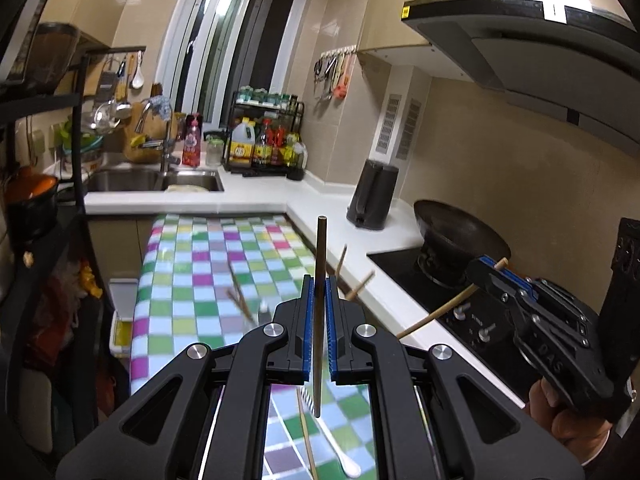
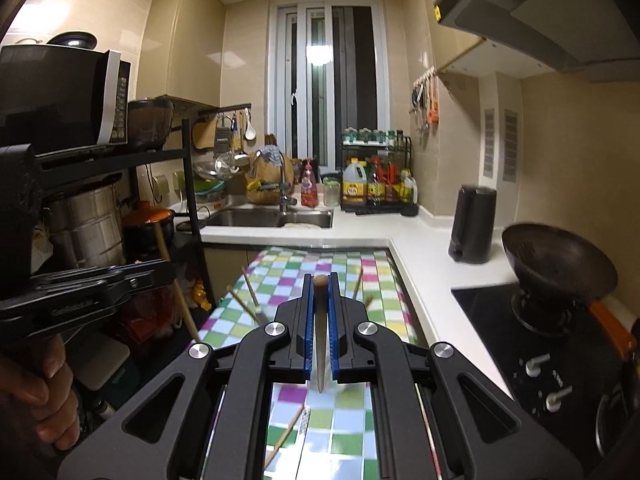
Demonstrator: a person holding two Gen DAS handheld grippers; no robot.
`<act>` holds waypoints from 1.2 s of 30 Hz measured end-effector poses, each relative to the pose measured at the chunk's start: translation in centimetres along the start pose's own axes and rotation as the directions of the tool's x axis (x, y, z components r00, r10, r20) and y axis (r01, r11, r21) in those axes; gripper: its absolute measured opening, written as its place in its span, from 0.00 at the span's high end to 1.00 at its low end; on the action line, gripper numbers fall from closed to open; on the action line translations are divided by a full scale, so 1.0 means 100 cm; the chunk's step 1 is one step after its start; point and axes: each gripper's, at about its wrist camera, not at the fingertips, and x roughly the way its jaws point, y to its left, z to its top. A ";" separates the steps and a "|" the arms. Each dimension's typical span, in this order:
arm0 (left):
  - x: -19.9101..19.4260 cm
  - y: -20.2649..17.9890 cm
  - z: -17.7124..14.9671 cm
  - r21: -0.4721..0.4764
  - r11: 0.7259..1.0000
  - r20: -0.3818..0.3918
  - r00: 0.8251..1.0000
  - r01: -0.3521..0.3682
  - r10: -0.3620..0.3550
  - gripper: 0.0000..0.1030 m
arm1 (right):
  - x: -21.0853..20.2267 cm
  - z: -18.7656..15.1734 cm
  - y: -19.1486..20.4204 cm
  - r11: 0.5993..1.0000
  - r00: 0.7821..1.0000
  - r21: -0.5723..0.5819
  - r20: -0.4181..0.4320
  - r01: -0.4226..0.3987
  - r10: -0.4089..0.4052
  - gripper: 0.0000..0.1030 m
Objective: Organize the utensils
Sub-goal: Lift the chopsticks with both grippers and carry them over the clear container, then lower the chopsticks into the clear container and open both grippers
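Holding one chopstick apiece, both grippers hang above the checkered bench point(image 1: 208, 264). The left gripper point(image 1: 319, 296) has its fingers closed on a dark chopstick point(image 1: 321, 248) that stands upright through the blue pads, its ends sticking out above and below. The right gripper point(image 2: 320, 300) has its fingers closed on a lighter wooden chopstick point(image 2: 320, 344), also near vertical; in the left wrist view that same stick point(image 1: 436, 314) juts out long and slanted from the right gripper point(image 1: 490, 268).

The likely trouble is slippage: each stick is pinched at a single narrow band with a long free length, so a quick swing could pivot it or let it slide out. The two grippers are near each other, and the protruding ends could knock together or sweep the loose chopsticks point(image 1: 240, 296) lying on the bench.

No utensil holder can be made out on the bench, so the drop place cannot be told. More utensils lie below the fingers, among them a pale spoon-like piece point(image 1: 346, 462). Farther back, the sink point(image 2: 276, 218) holds something pale at its front edge, and a dark wok point(image 2: 560, 260) sits on the stove.
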 end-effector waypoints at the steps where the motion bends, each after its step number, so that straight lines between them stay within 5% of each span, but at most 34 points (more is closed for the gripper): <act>1: 0.004 -0.001 0.010 0.007 1.000 0.016 1.000 -0.006 0.006 0.94 | 0.002 0.008 0.001 1.000 1.000 -0.010 0.011 -0.004 0.004 0.94; 8: 0.035 -0.007 0.057 0.060 0.997 0.132 0.990 -0.055 0.047 0.94 | 0.036 0.054 0.002 0.999 0.996 -0.040 0.088 -0.029 0.032 0.94; 13: 0.077 0.001 0.052 0.096 0.991 0.145 0.986 -0.097 0.083 0.94 | 0.083 0.048 -0.003 0.999 0.999 -0.027 0.038 -0.029 0.030 0.94; 24: 0.154 0.023 -0.010 0.081 0.991 -0.055 0.993 -0.102 0.106 0.94 | 0.150 -0.017 -0.004 0.999 0.985 -0.012 -0.167 -0.036 0.033 0.93; 28: 0.149 0.021 -0.023 0.094 0.990 -0.060 0.991 -0.110 0.116 0.70 | 0.149 -0.028 -0.003 0.999 0.982 -0.024 -0.187 -0.022 0.017 0.80; 29: 0.145 0.020 -0.025 0.095 0.989 -0.053 0.991 -0.115 0.120 0.70 | 0.145 -0.028 -0.002 0.999 0.983 -0.031 -0.181 -0.011 0.006 0.73; 36: 0.088 0.005 -0.034 0.074 0.987 0.033 0.989 -0.143 0.141 0.70 | 0.105 -0.025 -0.001 0.999 0.993 -0.037 -0.115 0.017 -0.021 0.72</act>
